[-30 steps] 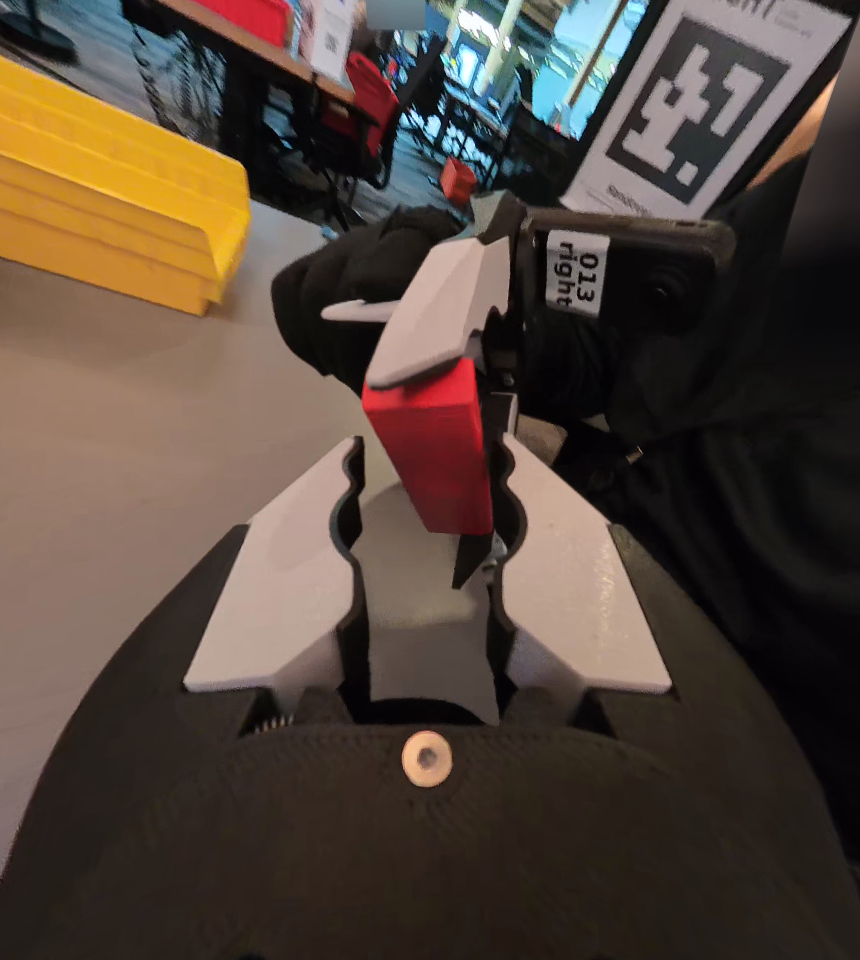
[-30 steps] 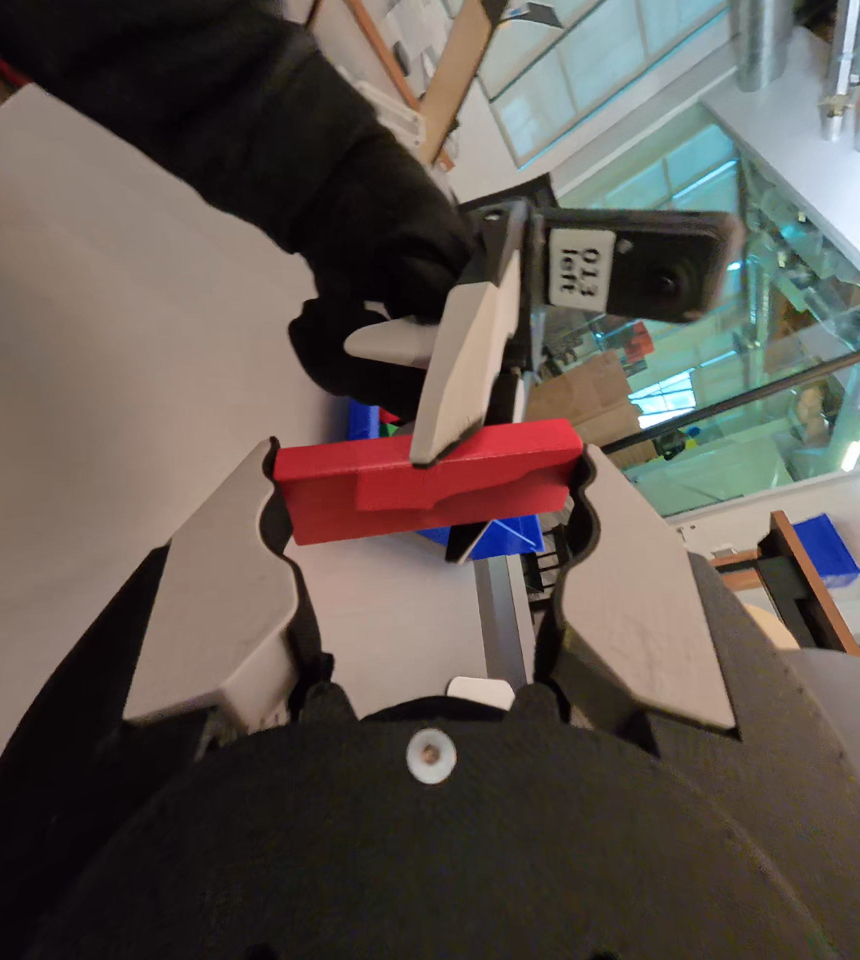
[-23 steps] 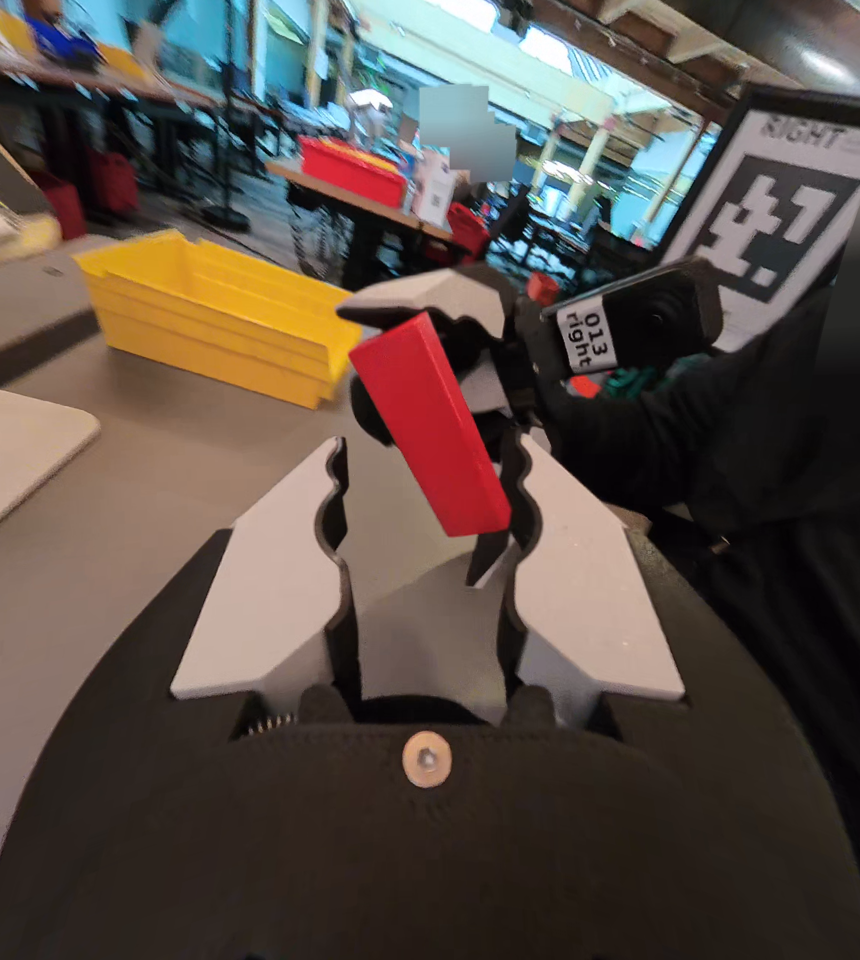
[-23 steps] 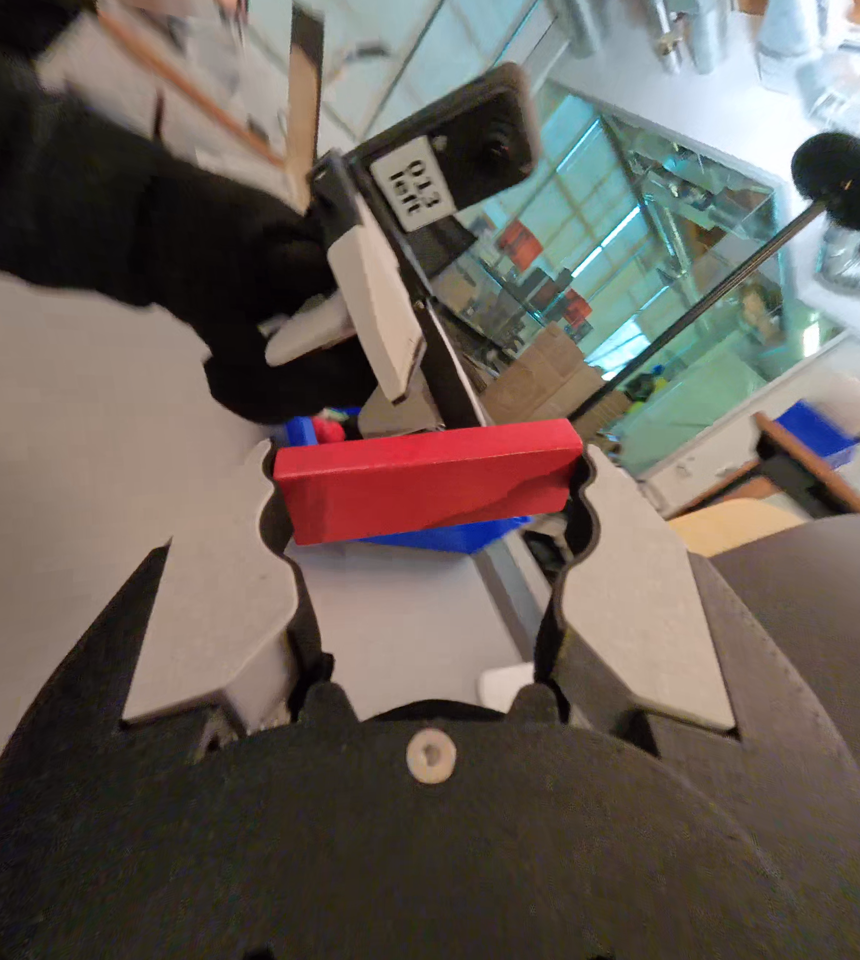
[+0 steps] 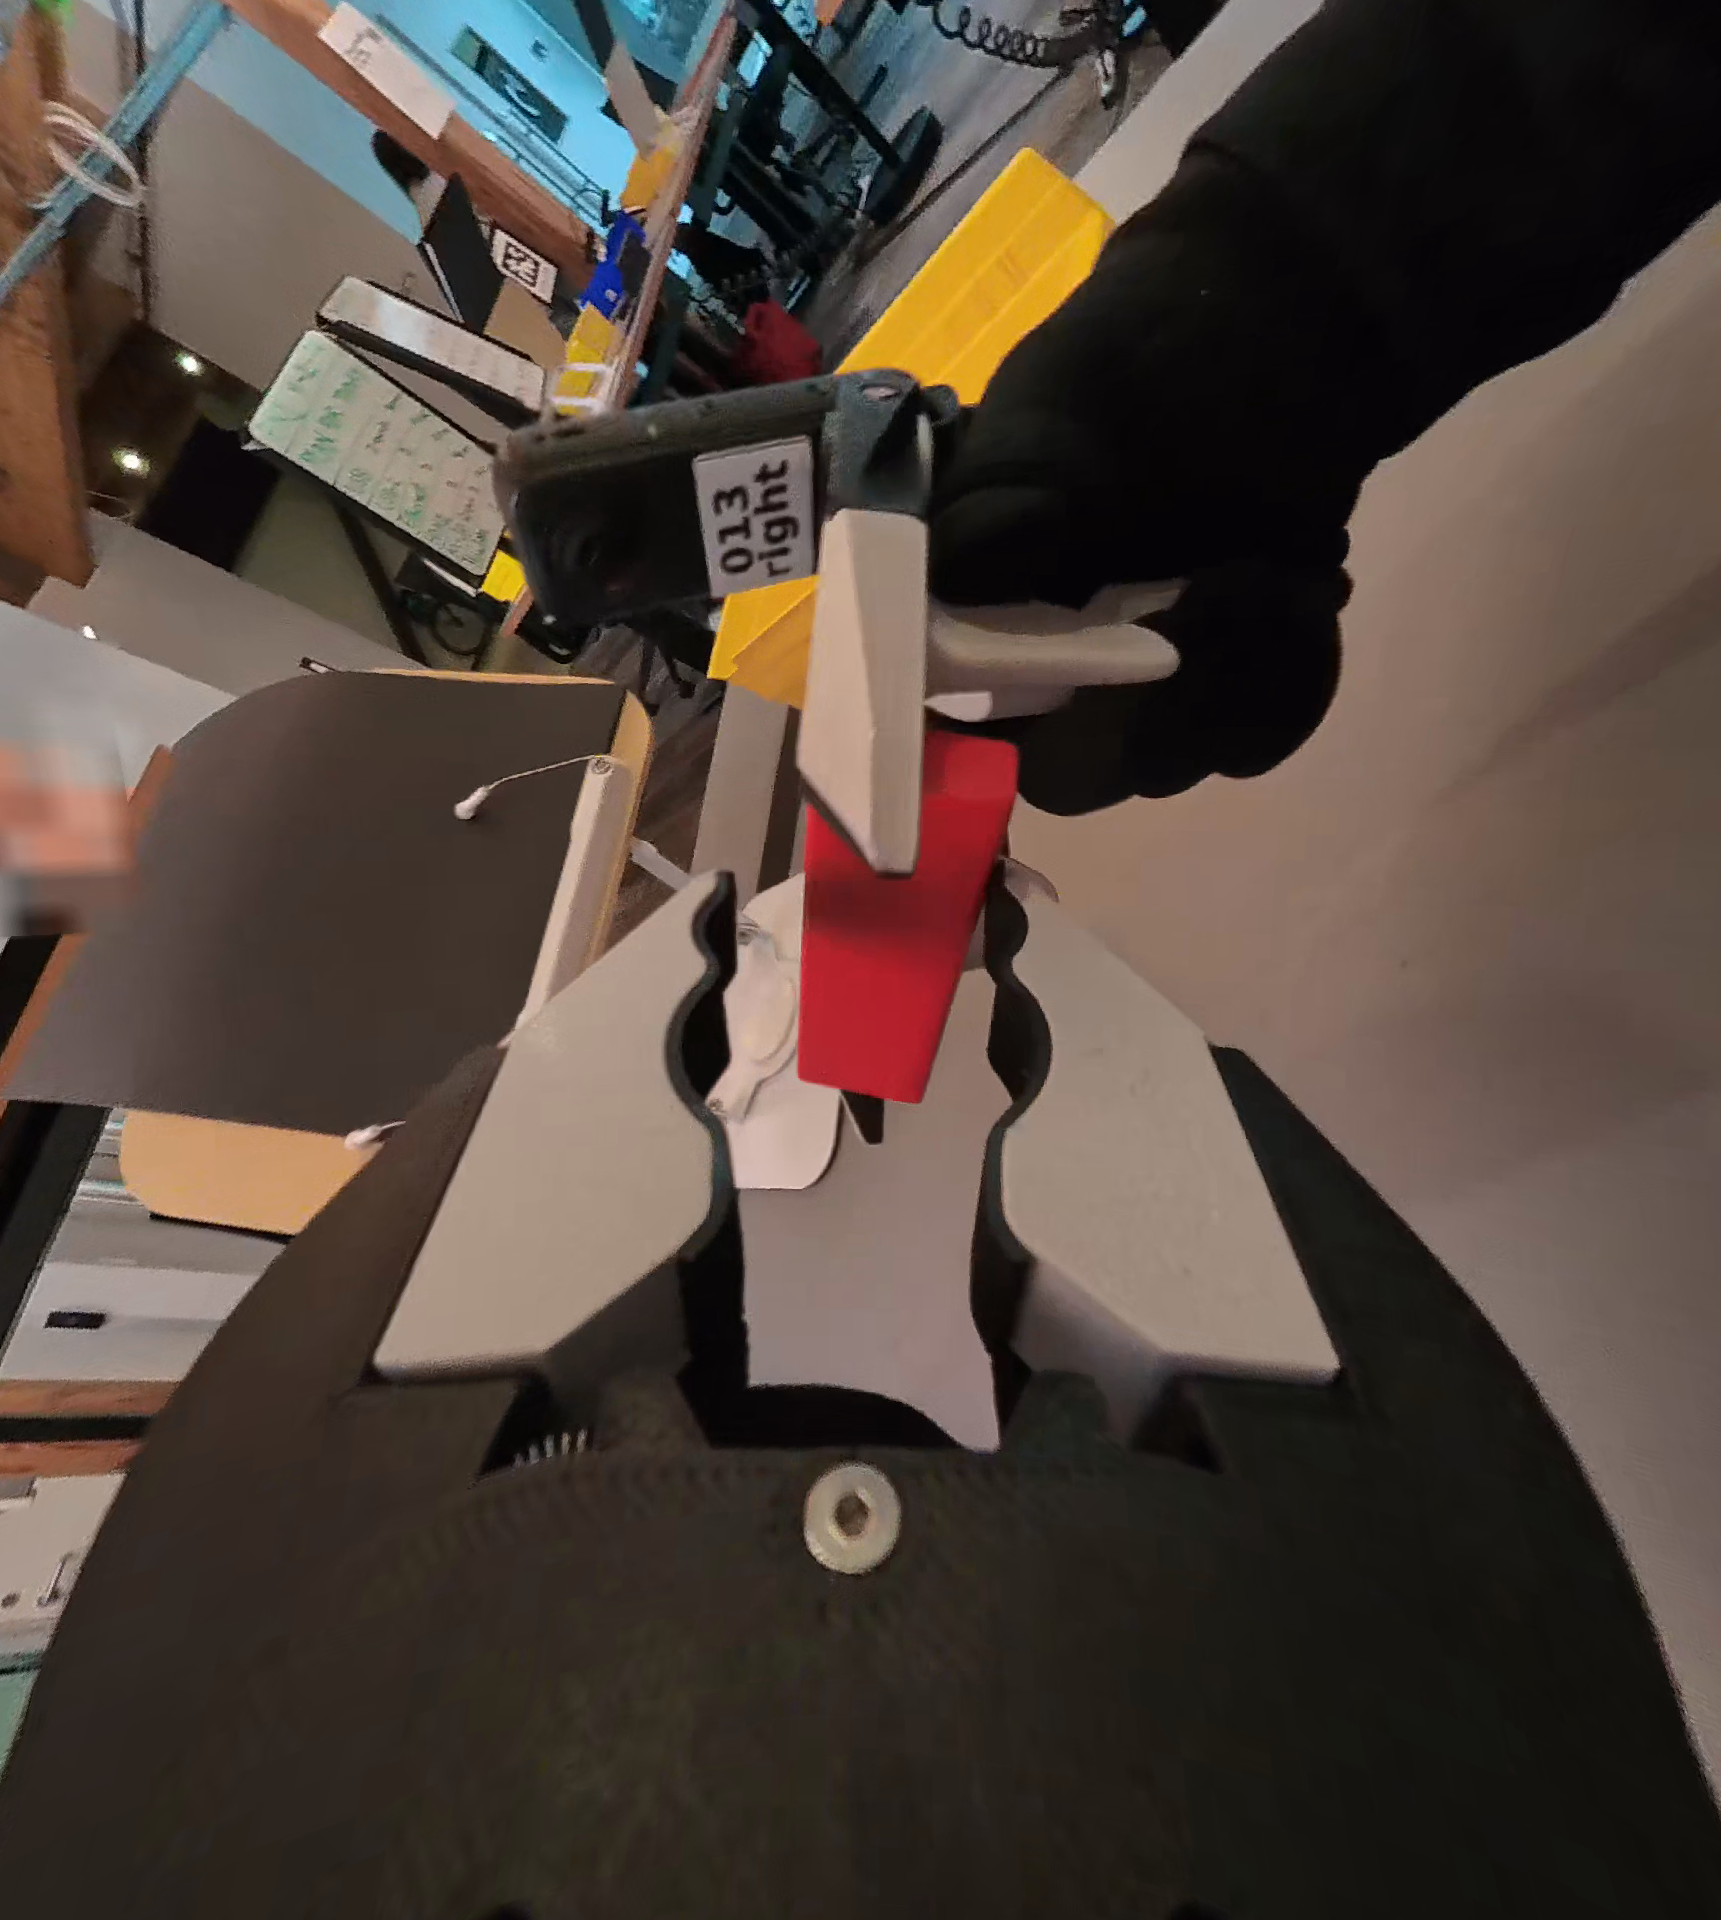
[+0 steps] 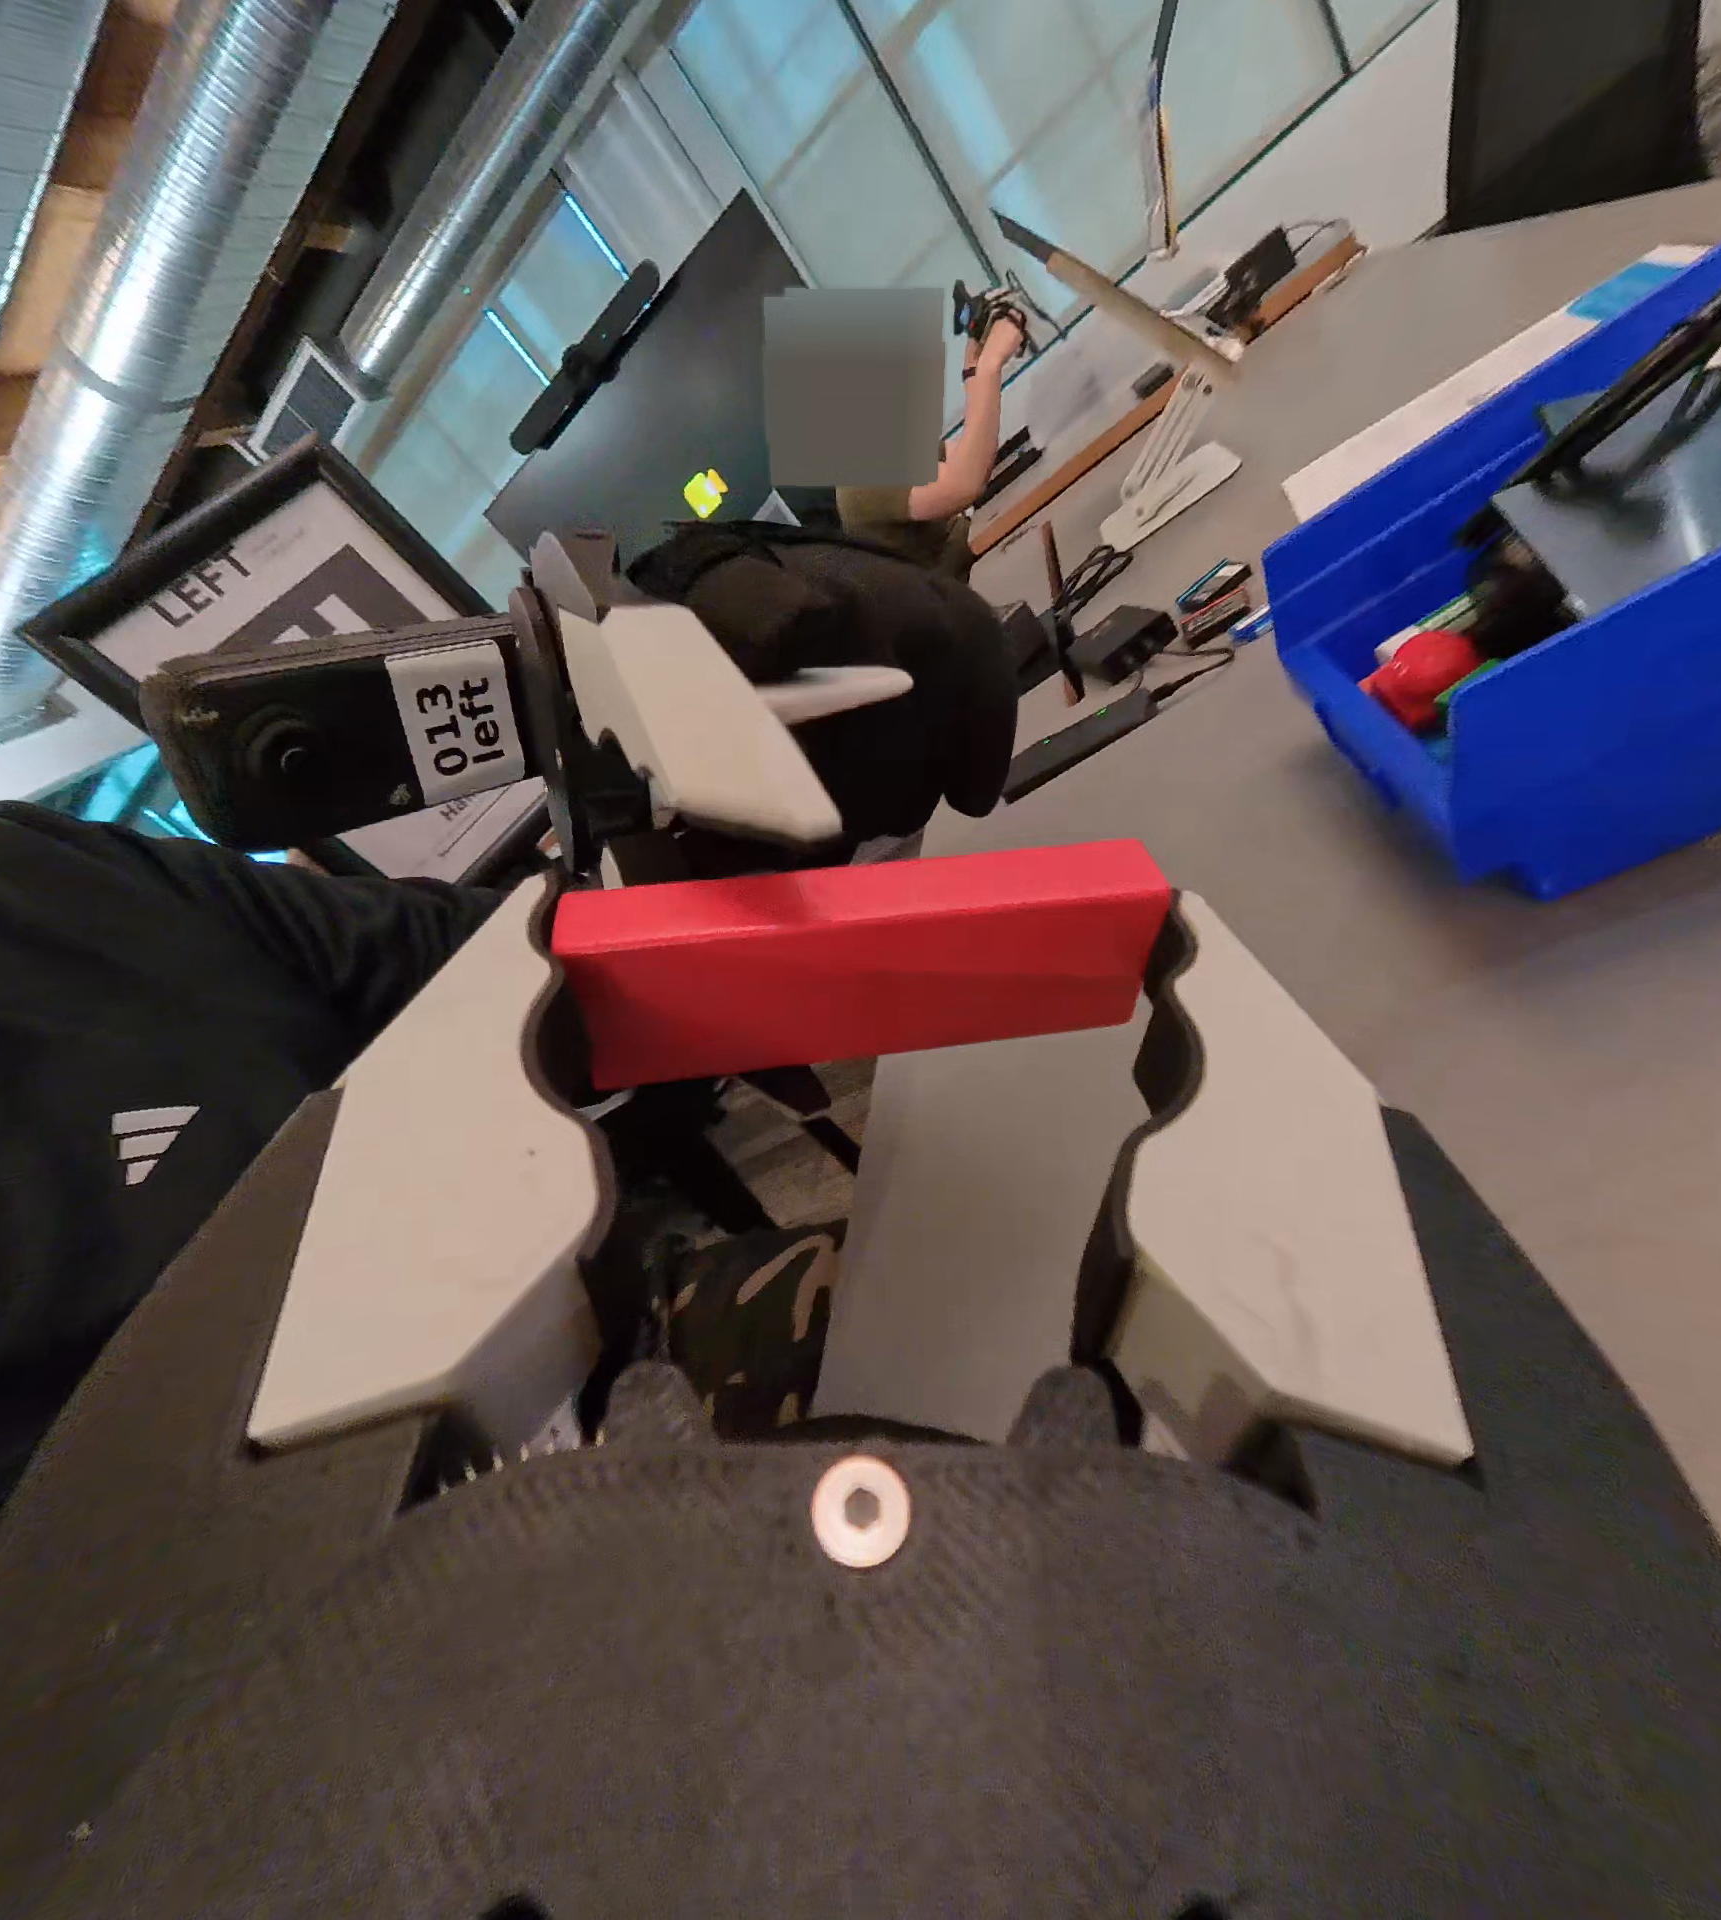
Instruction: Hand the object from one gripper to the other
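Observation:
A red rectangular block (image 6: pixel 851 961) is clamped by its two ends between the fingers of my right gripper (image 6: pixel 856 935), which is shut on it. In the left wrist view the block (image 5: pixel 877 977) hangs from the right gripper (image 5: pixel 871 727) and reaches down between the spread fingers of my left gripper (image 5: pixel 861 914). The left gripper is open, with a clear gap on its left side; the block lies close to its right finger. In the right wrist view the left gripper (image 6: pixel 700 727) sits just behind the block, one grey finger showing. Black-gloved hands hold both grippers.
A grey table (image 6: pixel 1458 1039) lies to the right with a blue bin (image 6: pixel 1562 707) holding small objects. Yellow bins (image 5: pixel 981 270) are stacked behind the right gripper. A dark board (image 5: pixel 316 883) lies to the left. A person sits at a far desk (image 6: pixel 897 509). Only a small space, under 4 cm, lies between the two pairs of fingers.
Both grippers have swung and rolled together, so the background has turned. The right gripper still holds the block. The left gripper stays open around its lower end.

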Demonstrator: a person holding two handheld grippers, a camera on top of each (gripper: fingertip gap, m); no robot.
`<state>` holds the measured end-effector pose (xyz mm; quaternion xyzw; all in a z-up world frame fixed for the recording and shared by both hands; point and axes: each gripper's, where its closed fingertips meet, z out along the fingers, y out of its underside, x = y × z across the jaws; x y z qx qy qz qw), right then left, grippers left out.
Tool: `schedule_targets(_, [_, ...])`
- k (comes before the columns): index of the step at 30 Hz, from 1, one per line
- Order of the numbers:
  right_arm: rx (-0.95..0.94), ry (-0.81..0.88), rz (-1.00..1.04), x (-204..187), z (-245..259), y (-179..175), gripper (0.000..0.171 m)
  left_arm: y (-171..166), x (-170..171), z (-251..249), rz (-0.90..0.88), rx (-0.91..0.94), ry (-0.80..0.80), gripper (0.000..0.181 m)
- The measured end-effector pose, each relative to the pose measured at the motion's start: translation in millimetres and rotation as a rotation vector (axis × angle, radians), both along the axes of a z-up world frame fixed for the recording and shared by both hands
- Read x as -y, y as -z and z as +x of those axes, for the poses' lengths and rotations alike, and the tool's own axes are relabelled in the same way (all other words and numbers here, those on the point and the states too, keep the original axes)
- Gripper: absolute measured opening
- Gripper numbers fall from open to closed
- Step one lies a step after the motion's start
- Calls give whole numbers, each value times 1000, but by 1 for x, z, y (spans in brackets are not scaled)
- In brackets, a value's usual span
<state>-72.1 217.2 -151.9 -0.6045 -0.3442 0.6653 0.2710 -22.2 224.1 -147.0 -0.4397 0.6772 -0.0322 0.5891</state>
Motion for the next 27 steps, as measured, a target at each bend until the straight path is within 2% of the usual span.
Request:
schedule_targets(6, [0,-36,-44,3,1,5,108,12,3,5,-7,-37,16,35])
schedule_targets(10, [-24,13,-7,-3,-1,2,112,11,1,3,-14,-36,6,32])
schedule_targets(12, [-30,48,24,-7,-1,-2,122,11,0,2,-70,-19,-2,32])
schedule_targets(15, [-11,102,122,-13,3,-6,120,5,-5,-3,-212,65,-13,32])
schedule_targets(18, [56,171,311,-19,11,-7,105,1,-10,-11,-420,155,-5,32])
schedule_targets(22, [29,244,546,-17,17,-28,77,0,-9,-16,-667,235,49,32])
schedule_targets(27, [90,247,679,-11,8,-24,55,10,2,-14,-786,207,103,33])
